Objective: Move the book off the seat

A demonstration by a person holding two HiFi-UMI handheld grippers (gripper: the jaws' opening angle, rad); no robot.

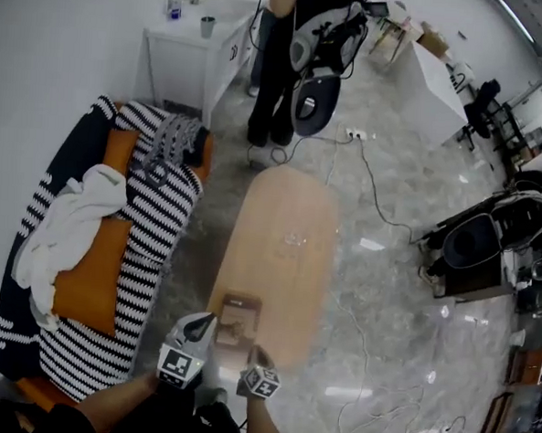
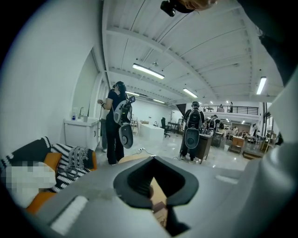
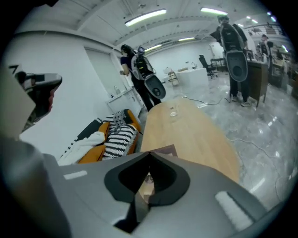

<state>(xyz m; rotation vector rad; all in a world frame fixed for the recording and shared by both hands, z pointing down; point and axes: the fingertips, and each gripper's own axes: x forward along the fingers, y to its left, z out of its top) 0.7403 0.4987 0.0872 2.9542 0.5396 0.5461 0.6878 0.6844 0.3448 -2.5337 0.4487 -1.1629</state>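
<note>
A brown book (image 1: 239, 319) lies flat on the near end of the oval wooden table (image 1: 290, 212). My left gripper (image 1: 197, 329) hovers at the book's left edge and my right gripper (image 1: 259, 355) at its near right corner. In the left gripper view the left gripper (image 2: 153, 159) is shut, tips meeting, and part of the book (image 2: 158, 199) shows through the loop of the jaws. The right gripper (image 3: 149, 154) is also shut. The book's far corner (image 3: 165, 150) shows just beyond its tips, on the table (image 3: 195, 135). I see nothing held in either gripper.
A sofa (image 1: 152, 222) with a striped blanket, orange cushions and a white cloth (image 1: 69, 226) runs along the table's left. A small clear object (image 1: 294, 239) sits mid-table. A person (image 1: 280, 65) stands beyond the table's far end, by a white cabinet (image 1: 185, 55). Cables (image 1: 374, 185) cross the floor.
</note>
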